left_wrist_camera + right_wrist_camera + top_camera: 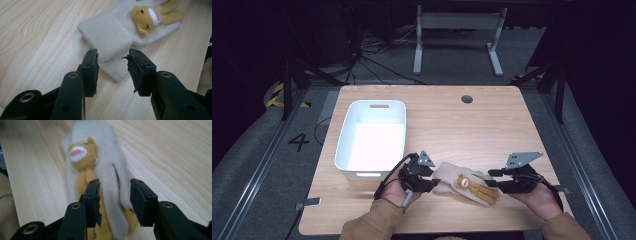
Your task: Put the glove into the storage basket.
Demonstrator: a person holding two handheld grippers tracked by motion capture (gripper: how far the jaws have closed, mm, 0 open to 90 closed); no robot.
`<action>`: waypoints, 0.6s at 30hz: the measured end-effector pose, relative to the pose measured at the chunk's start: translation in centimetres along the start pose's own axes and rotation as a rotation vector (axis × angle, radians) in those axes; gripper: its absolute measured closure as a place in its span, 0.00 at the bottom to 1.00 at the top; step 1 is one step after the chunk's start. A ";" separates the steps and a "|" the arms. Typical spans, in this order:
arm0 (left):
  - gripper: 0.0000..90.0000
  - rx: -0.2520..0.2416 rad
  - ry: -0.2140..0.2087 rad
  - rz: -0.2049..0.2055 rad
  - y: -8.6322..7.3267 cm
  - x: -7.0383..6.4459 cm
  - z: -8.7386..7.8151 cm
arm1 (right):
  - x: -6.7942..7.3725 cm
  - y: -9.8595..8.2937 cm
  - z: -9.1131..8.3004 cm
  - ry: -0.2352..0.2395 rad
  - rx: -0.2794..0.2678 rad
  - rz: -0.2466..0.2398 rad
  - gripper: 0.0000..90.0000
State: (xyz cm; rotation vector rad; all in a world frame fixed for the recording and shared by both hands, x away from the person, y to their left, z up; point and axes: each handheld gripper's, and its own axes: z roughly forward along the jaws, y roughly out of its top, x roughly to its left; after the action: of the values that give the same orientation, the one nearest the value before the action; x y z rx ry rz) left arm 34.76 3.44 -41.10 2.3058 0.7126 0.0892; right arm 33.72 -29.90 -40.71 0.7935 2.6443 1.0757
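wooden table (pixel 492 125), one white bin (pixel 371 138), one cream glove (pixel 464 186), left gripper (pixel 113 65) and right gripper (pixel 114 195) both spread apart

Setting: a lab-type recording bay, not a home. A light wooden table (pixel 492 125) with a round cable grommet (pixel 467 99) stands on grey carpet. Metal floor rails (pixel 259 165) run along both sides. Yellow-black hazard tape (pixel 274 95) and a painted number "4" (pixel 299 142) mark the floor at left. Loose black cables (pixel 377 62) trail behind, near the white legs of a second bench (pixel 457 37). Surroundings are dark.
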 end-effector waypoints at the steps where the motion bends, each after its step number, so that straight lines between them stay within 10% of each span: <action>1: 0.69 0.000 0.000 0.000 0.0 0.0 0.0 | -0.1 -0.2 -0.1 -0.003 0.002 0.009 0.67; 18: 0.64 0.029 -0.015 -0.003 -0.3 0.8 0.7 | -0.2 -3.4 -0.3 -0.043 0.103 0.064 0.69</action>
State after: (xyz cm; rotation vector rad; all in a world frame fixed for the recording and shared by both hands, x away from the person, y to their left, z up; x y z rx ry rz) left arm 35.51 3.60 -41.93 2.3301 0.7147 0.0609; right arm 32.41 -32.22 -42.85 0.9167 2.6728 0.9321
